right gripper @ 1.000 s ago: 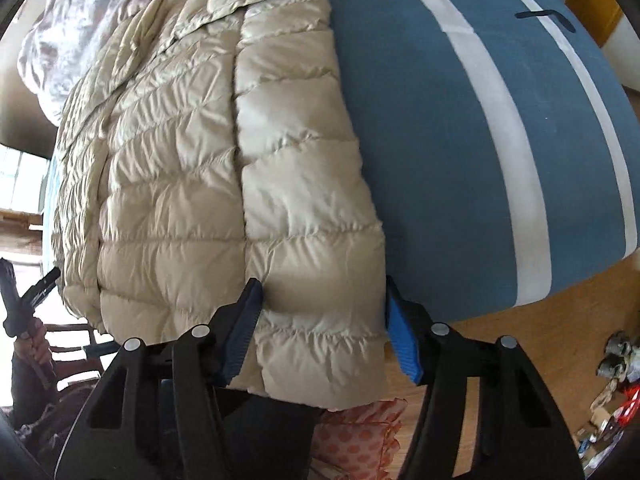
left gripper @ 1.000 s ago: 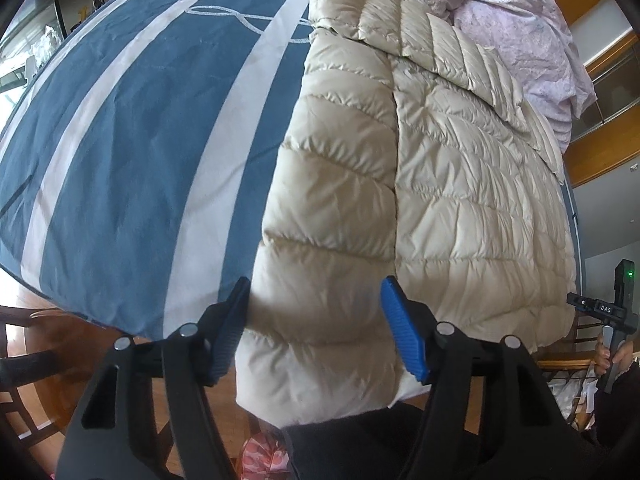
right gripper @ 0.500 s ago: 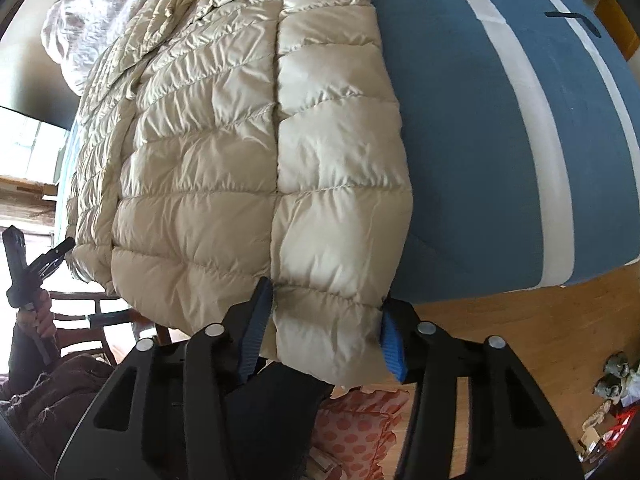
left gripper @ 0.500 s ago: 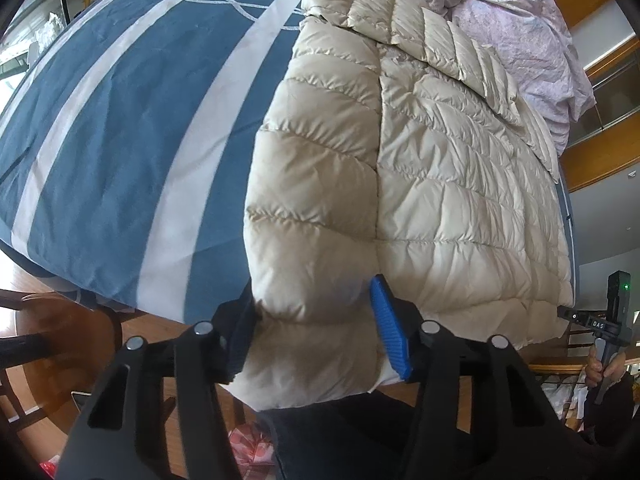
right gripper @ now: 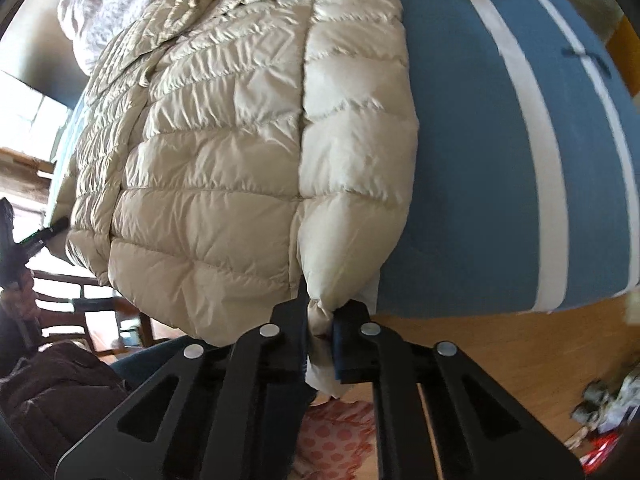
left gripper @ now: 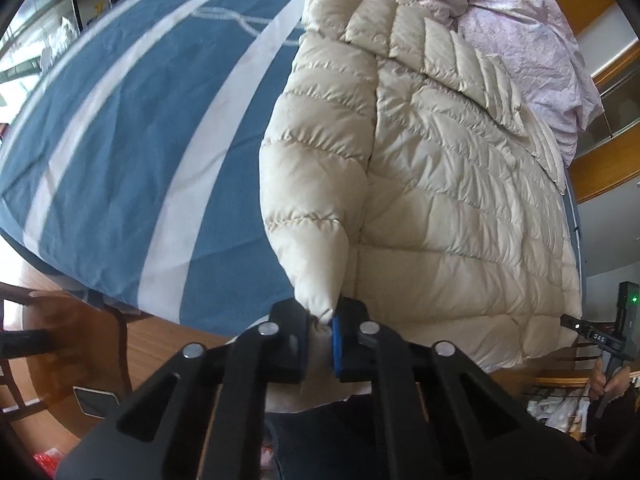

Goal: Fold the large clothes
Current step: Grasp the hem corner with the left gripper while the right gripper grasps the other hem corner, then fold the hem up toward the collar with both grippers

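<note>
A cream quilted down jacket (left gripper: pixel 440 184) lies on a bed with a blue cover with white stripes (left gripper: pixel 132 128). Its hem hangs over the near edge of the bed. My left gripper (left gripper: pixel 322 320) is shut on the hem at the jacket's left corner, and the fabric bunches to a point between the jaws. In the right wrist view the jacket (right gripper: pixel 224 152) fills the left and middle. My right gripper (right gripper: pixel 320 316) is shut on the hem at the jacket's right corner, pinching a puffed fold.
A crumpled pale lilac sheet (left gripper: pixel 532 40) lies at the head of the bed. Wooden floor (right gripper: pixel 500 352) runs below the bed edge. A dark wooden chair (left gripper: pixel 24 344) stands at the left. Pink dotted fabric (right gripper: pixel 336 432) lies below the right gripper.
Both grippers have moved in onto the hem and closed, from open around the jacket's lower corners to pinching them. The hem corners now bunch up between the jaws.
</note>
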{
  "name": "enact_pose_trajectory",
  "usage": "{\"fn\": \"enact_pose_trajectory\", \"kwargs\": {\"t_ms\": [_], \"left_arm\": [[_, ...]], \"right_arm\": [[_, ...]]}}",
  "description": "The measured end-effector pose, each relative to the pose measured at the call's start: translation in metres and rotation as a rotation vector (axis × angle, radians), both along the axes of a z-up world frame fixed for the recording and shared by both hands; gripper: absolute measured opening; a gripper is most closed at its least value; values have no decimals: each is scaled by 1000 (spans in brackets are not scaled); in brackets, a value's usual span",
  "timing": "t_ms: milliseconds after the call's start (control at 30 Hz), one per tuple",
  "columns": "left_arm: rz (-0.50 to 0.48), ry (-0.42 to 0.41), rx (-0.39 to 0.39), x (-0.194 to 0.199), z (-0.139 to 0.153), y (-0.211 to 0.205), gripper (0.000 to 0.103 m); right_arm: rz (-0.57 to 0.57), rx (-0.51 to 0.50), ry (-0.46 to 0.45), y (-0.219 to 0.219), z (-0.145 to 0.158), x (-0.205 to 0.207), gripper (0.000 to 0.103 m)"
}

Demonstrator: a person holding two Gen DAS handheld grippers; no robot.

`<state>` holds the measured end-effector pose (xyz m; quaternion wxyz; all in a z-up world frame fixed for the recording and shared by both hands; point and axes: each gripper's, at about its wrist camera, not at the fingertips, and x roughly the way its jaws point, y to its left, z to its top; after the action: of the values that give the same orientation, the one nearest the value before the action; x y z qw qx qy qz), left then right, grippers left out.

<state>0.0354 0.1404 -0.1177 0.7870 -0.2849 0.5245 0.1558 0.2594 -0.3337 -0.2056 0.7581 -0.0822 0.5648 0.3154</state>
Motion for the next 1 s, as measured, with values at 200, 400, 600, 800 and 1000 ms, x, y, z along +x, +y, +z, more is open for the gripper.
{"fn": "enact_pose_trajectory", "kwargs": {"t_ms": [200,400,600,800,1000], "left_arm": [[34,-43,46,5,23,7,7],[79,-95,72,11,43,19,6],[101,-140,105,30,66,33,6],[105,-176,128,58,83,48,6],[98,-227,138,91,101,67,6]], "right_arm": [[22,-4,-94,15,24,1,8],[33,0,-166,25,45,13,8],[25,22,-214,35,62,32,8],[-4,53,-252,46,81,55,7],[-66,119,-269,50,111,79,7]]}}
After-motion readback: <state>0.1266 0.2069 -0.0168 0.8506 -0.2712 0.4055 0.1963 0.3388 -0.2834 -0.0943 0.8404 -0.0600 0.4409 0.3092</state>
